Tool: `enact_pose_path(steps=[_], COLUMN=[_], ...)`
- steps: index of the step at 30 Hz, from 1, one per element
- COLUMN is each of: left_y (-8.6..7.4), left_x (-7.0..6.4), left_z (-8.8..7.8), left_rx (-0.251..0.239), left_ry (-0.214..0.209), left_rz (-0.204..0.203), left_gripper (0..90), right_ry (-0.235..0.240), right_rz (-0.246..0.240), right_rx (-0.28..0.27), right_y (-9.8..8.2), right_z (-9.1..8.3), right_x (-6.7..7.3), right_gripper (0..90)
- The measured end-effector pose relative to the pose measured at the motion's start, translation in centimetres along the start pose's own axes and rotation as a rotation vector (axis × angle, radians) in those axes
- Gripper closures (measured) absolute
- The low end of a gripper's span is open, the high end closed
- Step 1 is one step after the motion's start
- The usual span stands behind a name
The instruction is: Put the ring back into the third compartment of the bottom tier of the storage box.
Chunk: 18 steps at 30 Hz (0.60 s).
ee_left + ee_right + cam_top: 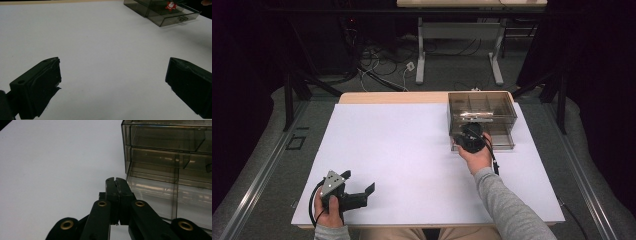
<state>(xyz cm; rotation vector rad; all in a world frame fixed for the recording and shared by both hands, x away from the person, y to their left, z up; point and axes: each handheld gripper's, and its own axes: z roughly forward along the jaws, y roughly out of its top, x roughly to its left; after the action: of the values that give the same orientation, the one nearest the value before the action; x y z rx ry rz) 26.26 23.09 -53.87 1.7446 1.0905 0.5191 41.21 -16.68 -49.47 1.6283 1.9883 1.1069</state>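
At the far right of the white table top [402, 150] stands a clear, smoky plastic drawer box [482, 111]. It has see-through walls, small parts inside, and its bottom drawer [172, 15] sticks out with a little red star shape [171, 5] in it. Grey floor, cables and desk legs lie behind the table. Just beside the box's front left corner sits the right gripper [116, 185], its jaws pressed together with nothing between them. Well apart, near the front left edge, the left gripper [112, 75] has its jaws wide open and holds nothing.
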Motion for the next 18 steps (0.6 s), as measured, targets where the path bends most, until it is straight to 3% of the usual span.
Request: enact_pose_path(steps=[18], left_y=[0.0], left_x=[0.0], left_z=[-0.1], left_rx=[0.011], left_ry=[-0.002], left_rz=[0.009], left_gripper=[0.7], right_ry=[-0.001], right_rz=[0.016], right_rx=[-0.022], right_y=[0.3], right_z=[-1.1], right_x=[-1.3], right_gripper=[89.9])
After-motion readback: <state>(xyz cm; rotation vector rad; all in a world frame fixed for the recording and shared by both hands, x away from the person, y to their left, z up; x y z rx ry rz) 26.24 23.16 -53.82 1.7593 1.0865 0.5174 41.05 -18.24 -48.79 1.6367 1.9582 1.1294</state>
